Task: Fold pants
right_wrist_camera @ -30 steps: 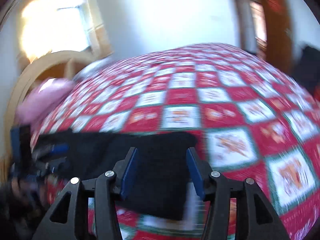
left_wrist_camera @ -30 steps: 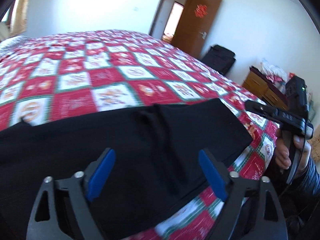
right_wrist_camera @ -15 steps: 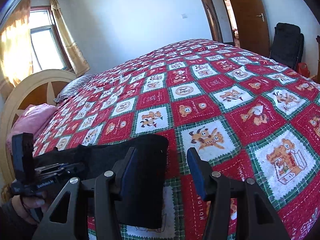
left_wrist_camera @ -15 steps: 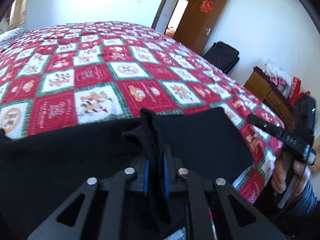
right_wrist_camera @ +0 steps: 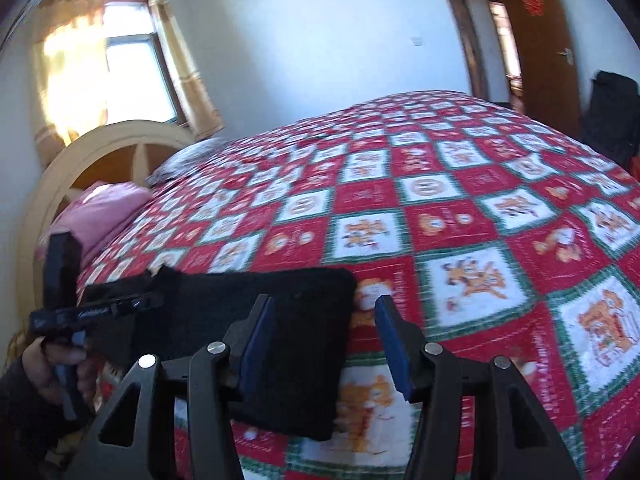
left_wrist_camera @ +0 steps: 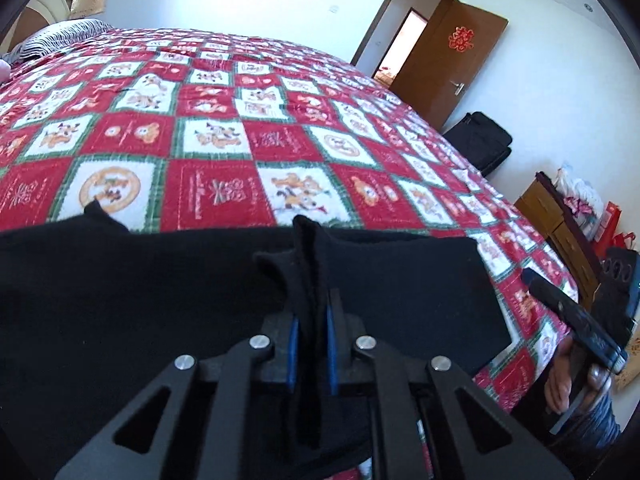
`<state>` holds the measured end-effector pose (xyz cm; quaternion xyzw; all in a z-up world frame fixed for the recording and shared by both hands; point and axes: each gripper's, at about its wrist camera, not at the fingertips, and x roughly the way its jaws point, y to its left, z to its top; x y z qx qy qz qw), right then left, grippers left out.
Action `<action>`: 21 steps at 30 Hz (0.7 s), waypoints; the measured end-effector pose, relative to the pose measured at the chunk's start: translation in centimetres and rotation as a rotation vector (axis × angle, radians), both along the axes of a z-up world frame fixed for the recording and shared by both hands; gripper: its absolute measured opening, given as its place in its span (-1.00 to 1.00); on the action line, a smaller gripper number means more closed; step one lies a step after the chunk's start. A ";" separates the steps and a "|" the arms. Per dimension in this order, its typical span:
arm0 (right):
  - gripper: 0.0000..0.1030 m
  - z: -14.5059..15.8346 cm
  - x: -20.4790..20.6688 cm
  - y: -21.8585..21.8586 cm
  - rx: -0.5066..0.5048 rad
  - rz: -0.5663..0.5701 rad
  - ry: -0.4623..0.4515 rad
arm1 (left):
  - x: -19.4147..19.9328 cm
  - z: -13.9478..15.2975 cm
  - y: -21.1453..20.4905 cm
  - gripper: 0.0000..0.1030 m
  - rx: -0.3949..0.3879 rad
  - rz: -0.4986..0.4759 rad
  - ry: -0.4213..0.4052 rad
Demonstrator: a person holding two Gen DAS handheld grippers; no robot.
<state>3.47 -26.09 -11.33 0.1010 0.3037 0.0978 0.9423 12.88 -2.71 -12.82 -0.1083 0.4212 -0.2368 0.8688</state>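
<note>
Pinching only a thin ridge of the black pants (left_wrist_camera: 160,300), the left tongs (left_wrist_camera: 312,344) could slip; the right tongs (right_wrist_camera: 326,344) are opening, clamping nothing.

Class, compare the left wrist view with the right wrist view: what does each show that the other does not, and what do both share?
Only the left wrist view: the left gripper pinching a ridge of the black pants, and a wooden dresser.
Only the right wrist view: the window, the headboard, a pink pillow, and the right gripper opening over the pants' edge.
Both: the pants, the quilt and the door.
</note>
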 end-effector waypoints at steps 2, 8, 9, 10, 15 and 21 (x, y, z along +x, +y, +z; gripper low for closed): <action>0.14 -0.8 0.2 1.4 -0.018 0.068 0.034 | -0.2 -0.2 -0.1 -0.77 0.018 -0.002 -0.011; 0.15 -4.1 1.5 3.5 -0.111 0.135 0.187 | -0.4 -1.1 0.6 -0.59 0.007 0.016 -0.026; 0.15 -3.9 1.4 3.7 -0.121 0.136 0.183 | -0.5 -1.1 0.6 -0.53 0.006 0.018 -0.030; 0.15 -3.7 1.3 3.8 -0.122 0.132 0.177 | -0.5 -1.1 0.8 -0.53 -0.003 0.018 -0.030; 0.15 -2.0 0.9 5.5 -0.164 0.115 0.103 | -1.3 -0.2 1.7 0.09 0.026 0.036 -0.066; 0.15 -2.0 3.5 11.7 -0.172 0.247 0.110 | -2.8 0.9 4.7 0.24 0.094 0.073 -0.127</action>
